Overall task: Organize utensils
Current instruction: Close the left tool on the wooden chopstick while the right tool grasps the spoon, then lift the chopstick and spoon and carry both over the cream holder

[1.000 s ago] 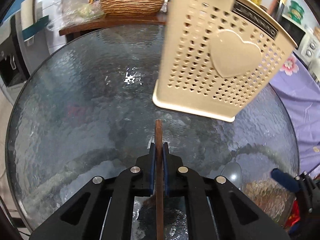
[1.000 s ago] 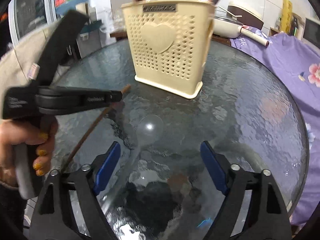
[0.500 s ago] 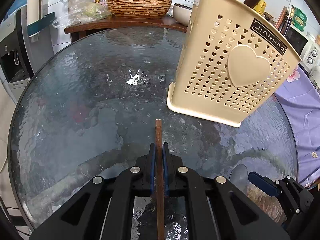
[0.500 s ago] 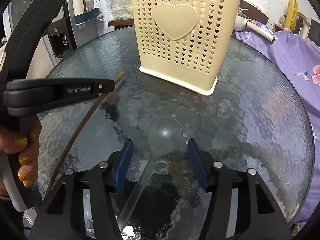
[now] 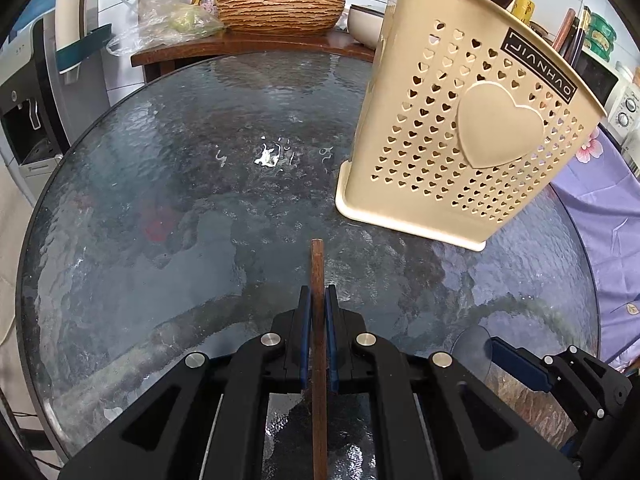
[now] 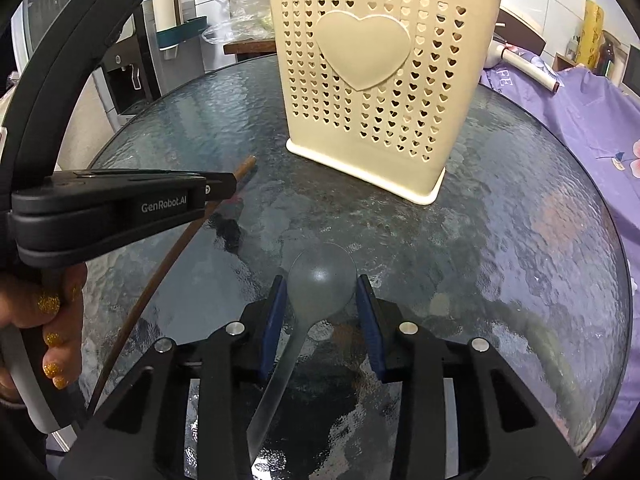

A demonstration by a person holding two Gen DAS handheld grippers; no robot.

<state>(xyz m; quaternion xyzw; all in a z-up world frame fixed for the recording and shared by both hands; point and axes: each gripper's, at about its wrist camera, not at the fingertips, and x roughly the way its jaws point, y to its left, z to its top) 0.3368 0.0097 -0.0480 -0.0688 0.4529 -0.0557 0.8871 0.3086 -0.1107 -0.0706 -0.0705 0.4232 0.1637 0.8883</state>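
Note:
My left gripper (image 5: 317,304) is shut on a brown wooden chopstick (image 5: 317,272) whose tip points toward the cream heart-patterned utensil holder (image 5: 472,136). The left gripper also shows in the right wrist view (image 6: 216,192) with the chopstick (image 6: 168,256) slanting down behind it. A translucent grey spoon (image 6: 320,284) lies on the glass table (image 6: 520,216). My right gripper (image 6: 322,300) stands around its bowl, pads close on both sides, jaws still a little apart. The holder (image 6: 380,80) stands upright beyond and holds dark utensils.
A wooden side table with a woven basket (image 5: 280,8) and a plastic bag stands behind the round table. A purple flowered cloth (image 6: 580,120) lies to the right. A water dispenser (image 5: 28,112) stands at the left.
My right gripper has moved forward over the spoon and narrowed around its bowl. The left gripper keeps holding the chopstick and has drawn back slightly from the holder.

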